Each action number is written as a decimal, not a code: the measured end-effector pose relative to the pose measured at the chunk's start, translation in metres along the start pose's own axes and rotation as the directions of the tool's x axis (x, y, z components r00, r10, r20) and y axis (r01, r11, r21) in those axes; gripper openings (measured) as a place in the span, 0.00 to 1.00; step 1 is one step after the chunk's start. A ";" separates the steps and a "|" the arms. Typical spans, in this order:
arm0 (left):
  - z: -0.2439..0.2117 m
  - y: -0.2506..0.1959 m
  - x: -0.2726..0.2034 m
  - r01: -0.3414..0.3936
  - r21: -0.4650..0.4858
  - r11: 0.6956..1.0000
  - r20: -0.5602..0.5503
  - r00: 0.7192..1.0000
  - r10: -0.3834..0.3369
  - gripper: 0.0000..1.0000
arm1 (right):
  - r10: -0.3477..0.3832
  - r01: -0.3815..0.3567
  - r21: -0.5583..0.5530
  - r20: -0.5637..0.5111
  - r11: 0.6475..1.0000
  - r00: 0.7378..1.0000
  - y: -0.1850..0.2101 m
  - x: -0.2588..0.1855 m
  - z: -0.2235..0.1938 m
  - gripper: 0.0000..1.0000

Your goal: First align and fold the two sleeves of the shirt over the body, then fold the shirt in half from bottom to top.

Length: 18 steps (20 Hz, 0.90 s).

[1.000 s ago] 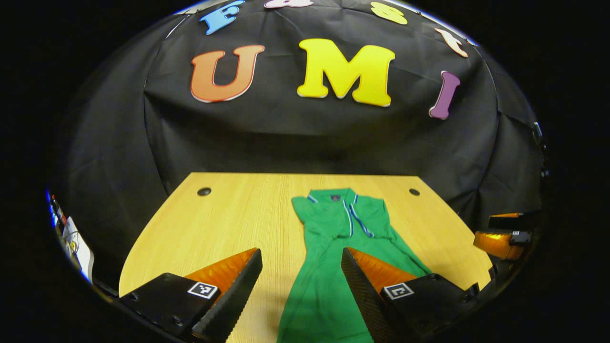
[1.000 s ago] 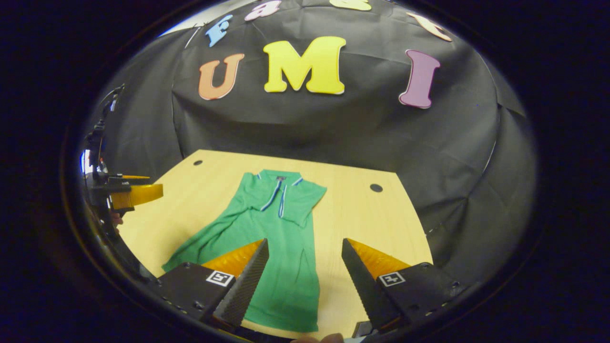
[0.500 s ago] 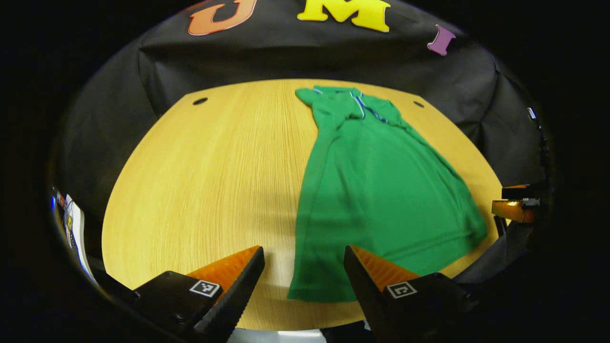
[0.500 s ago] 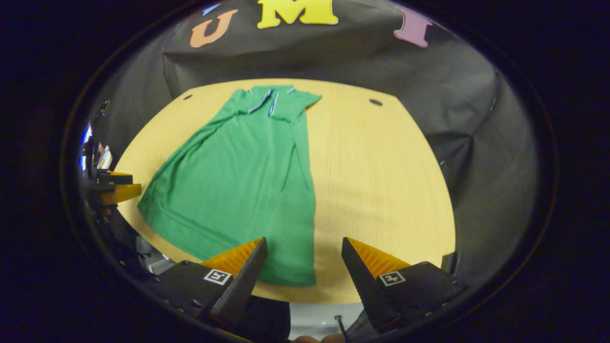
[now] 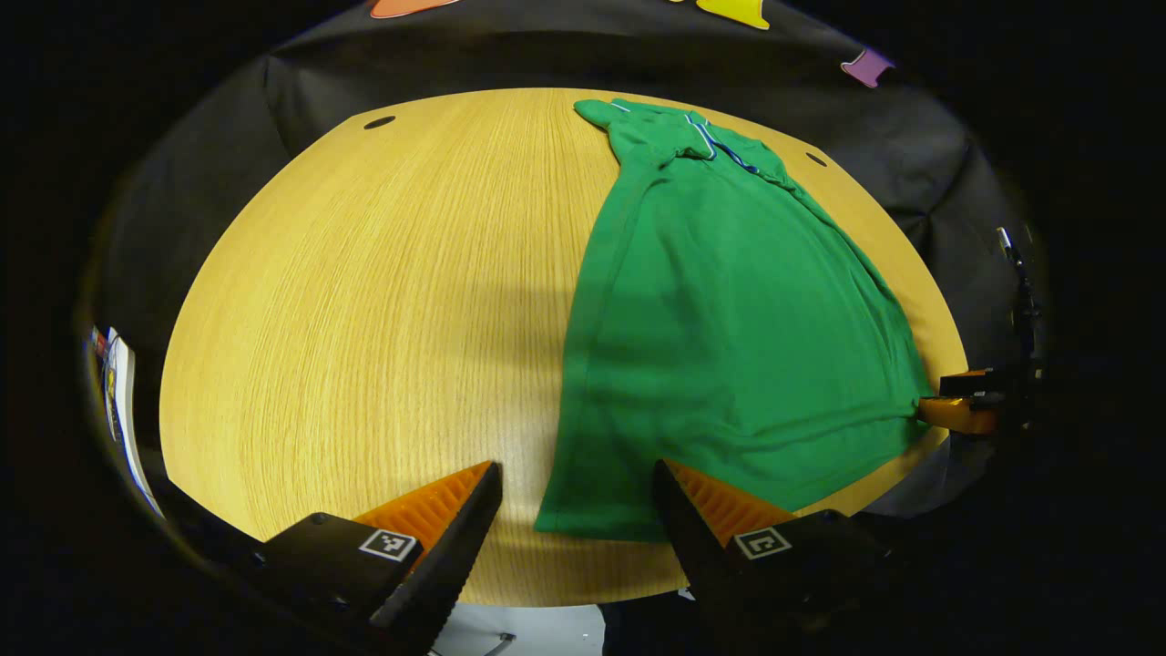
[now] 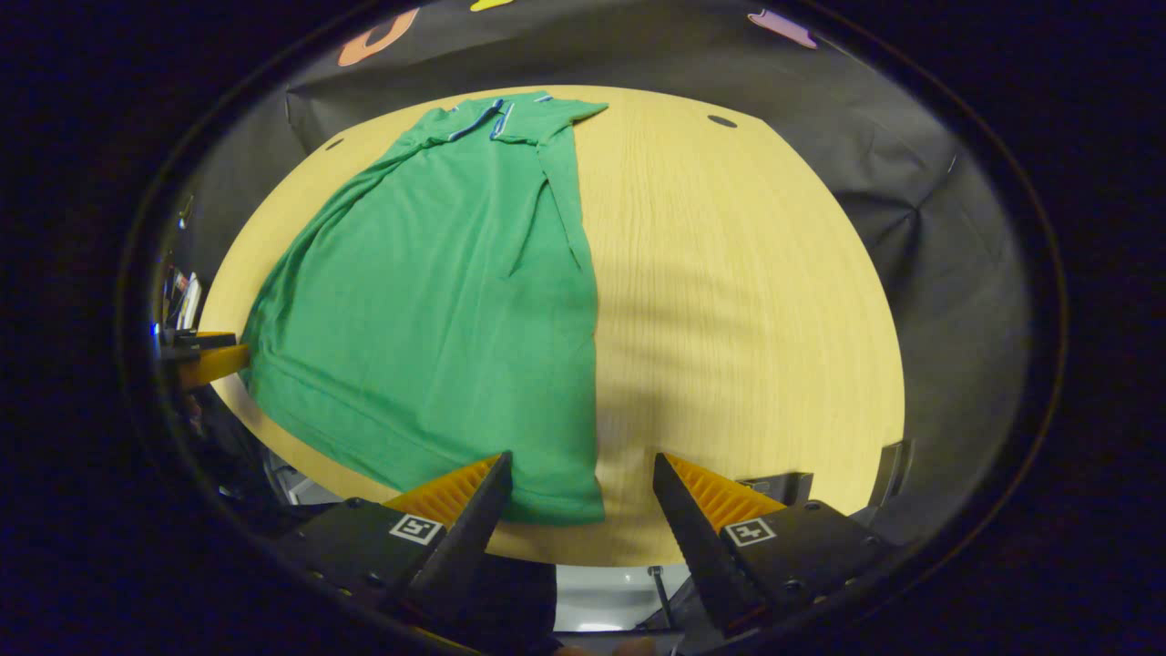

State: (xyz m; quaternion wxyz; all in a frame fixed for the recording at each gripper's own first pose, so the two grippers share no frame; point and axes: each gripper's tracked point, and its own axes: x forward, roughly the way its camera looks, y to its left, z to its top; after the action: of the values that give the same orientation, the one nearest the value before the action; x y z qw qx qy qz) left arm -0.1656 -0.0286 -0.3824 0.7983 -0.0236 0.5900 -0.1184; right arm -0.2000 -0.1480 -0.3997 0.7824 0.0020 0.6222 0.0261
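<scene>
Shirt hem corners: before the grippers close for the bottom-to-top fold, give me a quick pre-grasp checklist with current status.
1. Sleeves folded over the body of the shirt: ok, outline is narrow.
2. Left gripper open: ok.
3. Right gripper open: ok.
4. Left gripper lined up on its hem corner: ok.
5. Right gripper lined up on its hem corner: ok.
6. Fingers low enough to pinch the fabric: cannot tell.

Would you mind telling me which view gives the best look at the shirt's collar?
The right gripper view: the collar faces the camera with both striped placket edges clear on the green shirt. In the left gripper view the collar sits farther toward the rim and looks bunched.
</scene>
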 end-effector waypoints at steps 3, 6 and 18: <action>-0.001 0.000 0.006 -0.043 0.038 0.998 -0.029 0.999 0.044 1.00 | 0.023 -0.023 -0.003 -0.007 1.000 1.000 0.002 0.000 0.000 0.92; -0.002 -0.004 0.009 -0.058 0.047 0.997 -0.081 0.995 0.062 1.00 | 0.043 -0.043 0.009 -0.024 0.999 0.999 0.007 -0.001 0.000 0.91; -0.014 -0.034 -0.004 0.043 -0.067 0.997 -0.159 0.986 -0.054 0.07 | 0.117 -0.117 0.016 -0.063 0.993 0.991 0.025 -0.007 0.005 0.01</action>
State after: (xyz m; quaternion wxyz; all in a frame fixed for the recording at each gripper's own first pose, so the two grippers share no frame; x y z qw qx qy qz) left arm -0.1852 -0.0590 -0.3772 0.7437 -0.0536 0.6553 -0.1206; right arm -0.1978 -0.1228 -0.3913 0.7594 0.0426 0.6457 0.0681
